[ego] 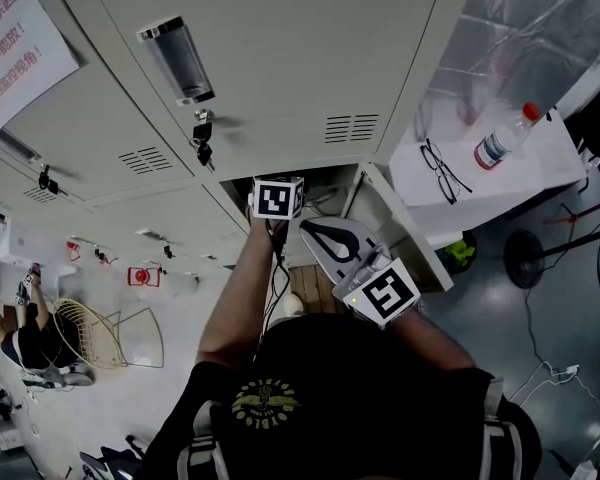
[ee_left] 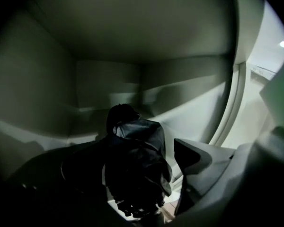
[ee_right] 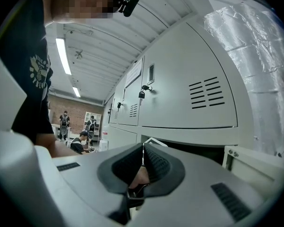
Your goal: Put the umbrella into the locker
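**Left gripper view.** We look into the open locker compartment (ee_left: 109,41). The left tongs (ee_left: 132,174) stand partway closed on the folded black umbrella (ee_left: 135,141), which lies along them and points toward the back wall. Open room shows above the umbrella. The door frame (ee_left: 236,103) bounds the space on the right, and the left side lies in shadow.

**Right gripper view.** The right tongs (ee_right: 143,150) are pressed together and hold nothing. They sit outside the lockers, below a closed vented door (ee_right: 194,93). We see the dark opening beneath that door, but the umbrella is hidden from here.

**Head view.** Only here do we see both arms. The left marker cube (ego: 278,200) is at the compartment's mouth, and the right tongs are just beside the swung-out door (ego: 405,230). Well to the right, a white worktop (ego: 525,183) bears spectacles (ego: 442,173) and a water bottle (ego: 505,136).
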The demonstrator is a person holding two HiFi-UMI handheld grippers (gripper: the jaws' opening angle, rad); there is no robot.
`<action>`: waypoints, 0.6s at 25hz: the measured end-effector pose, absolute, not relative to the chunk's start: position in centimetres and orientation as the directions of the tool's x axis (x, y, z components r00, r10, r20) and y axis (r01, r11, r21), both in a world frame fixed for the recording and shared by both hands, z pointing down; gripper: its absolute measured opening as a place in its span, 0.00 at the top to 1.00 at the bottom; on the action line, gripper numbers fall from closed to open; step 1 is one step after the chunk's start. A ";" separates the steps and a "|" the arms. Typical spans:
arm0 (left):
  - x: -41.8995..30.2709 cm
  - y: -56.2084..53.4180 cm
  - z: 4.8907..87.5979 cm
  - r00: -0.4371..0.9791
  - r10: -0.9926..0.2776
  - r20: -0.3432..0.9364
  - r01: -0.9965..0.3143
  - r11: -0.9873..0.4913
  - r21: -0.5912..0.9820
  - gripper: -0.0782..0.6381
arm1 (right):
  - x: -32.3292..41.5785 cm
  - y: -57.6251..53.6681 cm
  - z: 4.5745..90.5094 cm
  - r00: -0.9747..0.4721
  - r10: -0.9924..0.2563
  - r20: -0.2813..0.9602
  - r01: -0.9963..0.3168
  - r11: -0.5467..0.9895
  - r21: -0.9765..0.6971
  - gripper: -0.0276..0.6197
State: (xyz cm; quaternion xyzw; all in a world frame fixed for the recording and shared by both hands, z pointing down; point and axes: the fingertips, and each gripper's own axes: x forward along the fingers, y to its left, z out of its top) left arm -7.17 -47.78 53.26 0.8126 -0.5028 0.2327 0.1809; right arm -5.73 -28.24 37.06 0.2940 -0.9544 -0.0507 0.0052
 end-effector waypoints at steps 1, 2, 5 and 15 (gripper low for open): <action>-7.2 -47.7 53.2 0.385 -0.738 0.555 -0.902 -0.428 0.057 0.30 | -5.7 -28.3 37.1 -0.826 -0.563 -0.017 -0.562 0.822 0.097 0.91; -7.2 -47.5 53.0 0.384 -0.742 0.550 -0.902 -0.429 0.052 0.30 | -5.6 -28.3 37.2 -0.825 -0.564 -0.016 -0.563 0.821 0.095 0.91; -7.0 -47.0 52.3 0.384 -0.751 0.537 -0.897 -0.442 0.023 0.30 | -5.5 -28.3 37.2 -0.827 -0.563 -0.015 -0.561 0.822 0.098 0.91; -6.7 -45.1 50.5 0.394 -0.763 0.512 -0.883 -0.469 -0.019 0.30 | -5.2 -27.6 37.1 -0.837 -0.546 -0.022 -0.545 0.832 0.100 0.91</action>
